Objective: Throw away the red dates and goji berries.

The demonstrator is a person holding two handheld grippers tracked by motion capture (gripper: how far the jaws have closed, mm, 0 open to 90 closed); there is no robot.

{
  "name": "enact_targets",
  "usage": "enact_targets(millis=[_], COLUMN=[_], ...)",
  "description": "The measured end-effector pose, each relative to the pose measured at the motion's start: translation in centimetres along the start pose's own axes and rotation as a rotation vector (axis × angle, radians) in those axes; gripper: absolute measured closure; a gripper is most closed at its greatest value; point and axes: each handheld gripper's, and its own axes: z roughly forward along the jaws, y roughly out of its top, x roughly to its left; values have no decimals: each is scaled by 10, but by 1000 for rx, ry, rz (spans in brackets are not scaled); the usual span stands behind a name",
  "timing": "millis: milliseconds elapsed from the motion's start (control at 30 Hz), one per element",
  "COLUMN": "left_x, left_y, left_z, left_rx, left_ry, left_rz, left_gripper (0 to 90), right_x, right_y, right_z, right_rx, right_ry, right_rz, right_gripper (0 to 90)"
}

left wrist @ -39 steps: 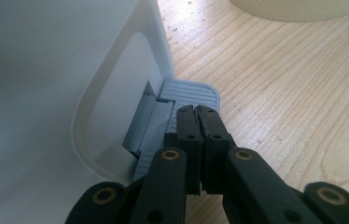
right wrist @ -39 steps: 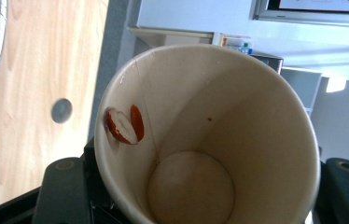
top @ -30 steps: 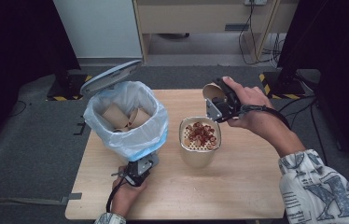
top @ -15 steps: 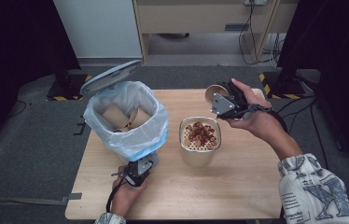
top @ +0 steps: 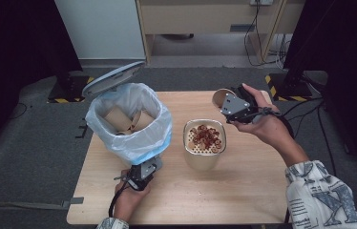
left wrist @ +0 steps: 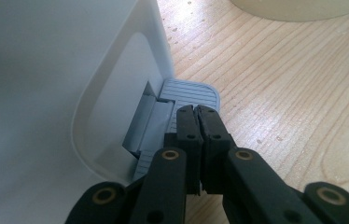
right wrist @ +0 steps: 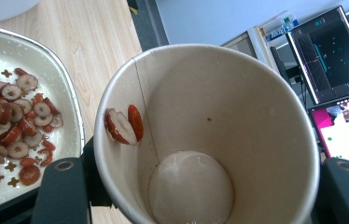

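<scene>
Paper is the stuff of the cup (right wrist: pixel 205 135) in the right claw (top: pixel 231 106): its 2 black jaws stand at either side of the wall and clamp it. The cup lies tipped on its side above the far right part of the counter (top: pixel 243 191), just beyond the strainer (top: pixel 204 143), mouth towards the bin (top: pixel 129 124).

Judging by what lies where, the emptying is nearly done. The strainer, a cream tub with a perforated tray, already carries a heap of red date slices (top: pixel 207 135). In the right gripper view the cup is almost bare: 2 slices (right wrist: pixel 123 125) cling to the inner wall near the rim, and the pale bottom looks wet. At least 2 used cups (top: pixel 130 119) already sit in the bin's blue-white liner. What seems left is to shake off those last slices and then drop this cup into the bin.

The left claw (left wrist: pixel 196 122) is shut on nothing, its tips pressed down on the grey pedal (left wrist: pixel 182 100) at the foot of the bin; the lid (top: pixel 112 78) stands raised behind, so the pedal looks held down. The left hand (top: pixel 129 198) lies low at the near edge of the counter. The right hand (top: pixel 262 124) is raised, wrist turned so the claw points left across the counter.
</scene>
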Motion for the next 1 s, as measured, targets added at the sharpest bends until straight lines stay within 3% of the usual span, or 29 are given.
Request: enact_targets(millis=[433,1000], left_x=[0,0], left_y=[0,0], left_z=[0,0], left_rx=[0,-1], left_ry=[-4,-3], left_rz=[7,8], left_gripper=[875,874], right_x=[-2,-6], right_y=[-6,-15], right_z=[0,-4], right_rx=[-32,-32], right_ry=[34,40], right_rz=[101,134], right_gripper=[325,323])
